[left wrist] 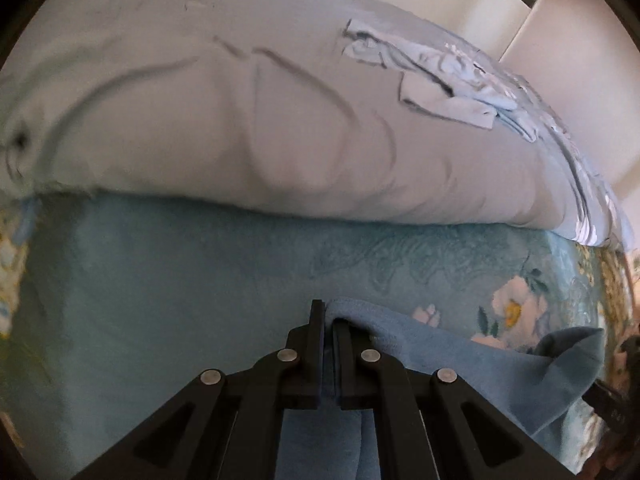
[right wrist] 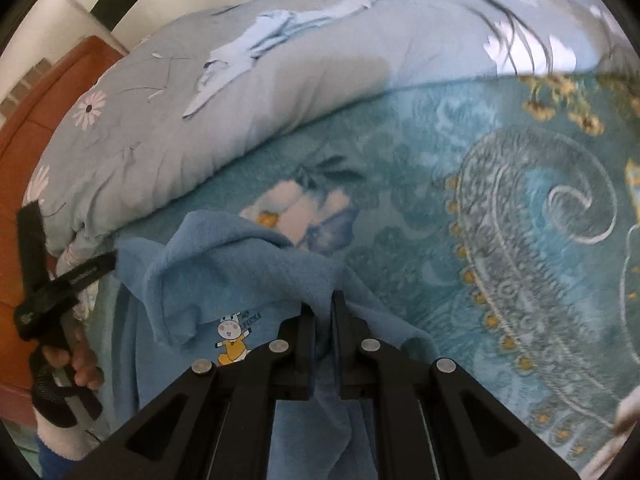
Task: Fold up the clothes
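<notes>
A blue fleece garment (right wrist: 224, 264) with a small cartoon cow print lies on the teal floral blanket (right wrist: 440, 168). My right gripper (right wrist: 324, 308) is shut on a fold of it. My left gripper (left wrist: 328, 316) is shut on another edge of the same garment (left wrist: 460, 364), which drapes to the right. The left gripper also shows in the right wrist view (right wrist: 114, 258) at the garment's left corner. A light blue garment (left wrist: 440, 76) lies crumpled on the grey quilt, also in the right wrist view (right wrist: 256, 48).
A thick grey quilt (left wrist: 240, 120) with daisy prints lies folded along the far side of the bed (right wrist: 160, 128). An orange-brown headboard or panel (right wrist: 24, 140) stands at the left. White walls (left wrist: 580, 80) lie behind.
</notes>
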